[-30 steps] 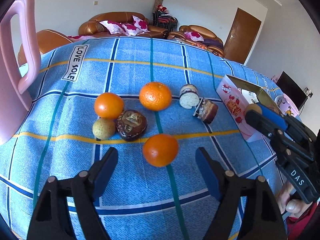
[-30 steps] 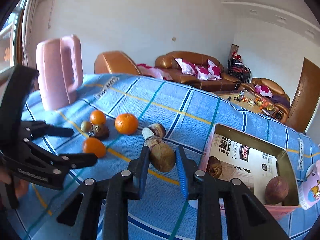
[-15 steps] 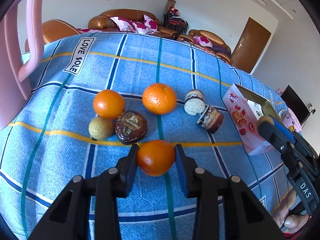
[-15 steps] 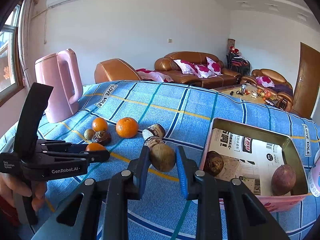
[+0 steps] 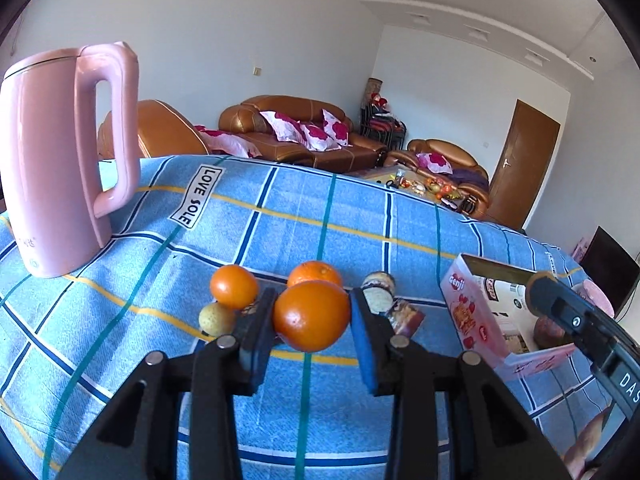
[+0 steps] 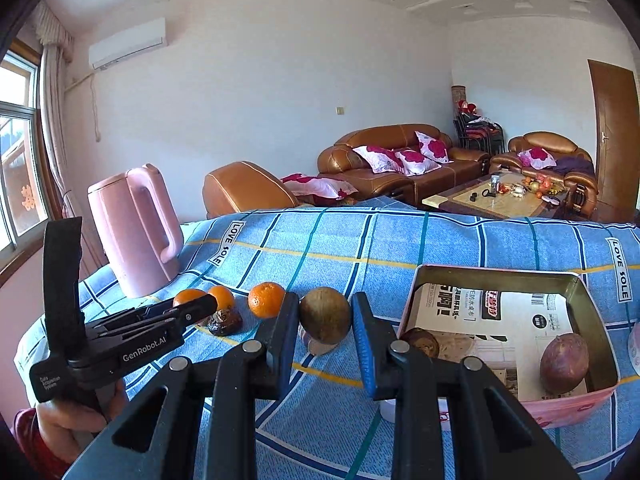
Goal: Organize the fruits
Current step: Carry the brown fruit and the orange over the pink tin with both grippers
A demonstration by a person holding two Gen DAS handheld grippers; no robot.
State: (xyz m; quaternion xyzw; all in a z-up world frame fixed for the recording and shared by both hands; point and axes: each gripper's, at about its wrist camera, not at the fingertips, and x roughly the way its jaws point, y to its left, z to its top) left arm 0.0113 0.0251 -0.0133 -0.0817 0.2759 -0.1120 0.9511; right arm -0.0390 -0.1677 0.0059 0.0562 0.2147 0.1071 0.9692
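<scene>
**Two fruits held above checked cloth as box waits at the right**

A round, glossy orange (image 5: 311,316) is gripped between the blue pads of the left gripper (image 5: 312,320), whose jaws have just been closing on it, and it is seen clear of the blue checked tablecloth (image 5: 280,216). A dull brown, round fruit (image 6: 325,314) is clamped in the right gripper (image 6: 325,320). Two more oranges (image 5: 234,286), a small yellow-green fruit (image 5: 216,318) and wrapped snacks (image 5: 378,290) are left on the cloth, near a tall pink plastic kettle (image 5: 60,160). An open pink cardboard box (image 6: 580,292), lined with printed paper, is seen to the right, with a purple-brown fruit (image 6: 564,362) and a darker one (image 6: 420,342) already inside. The carry to the box is judged the step in hand. The smooth orange could be squeezed out of the narrow pads if tilted, and a collision is risked should both grippers be brought to the box together
</scene>
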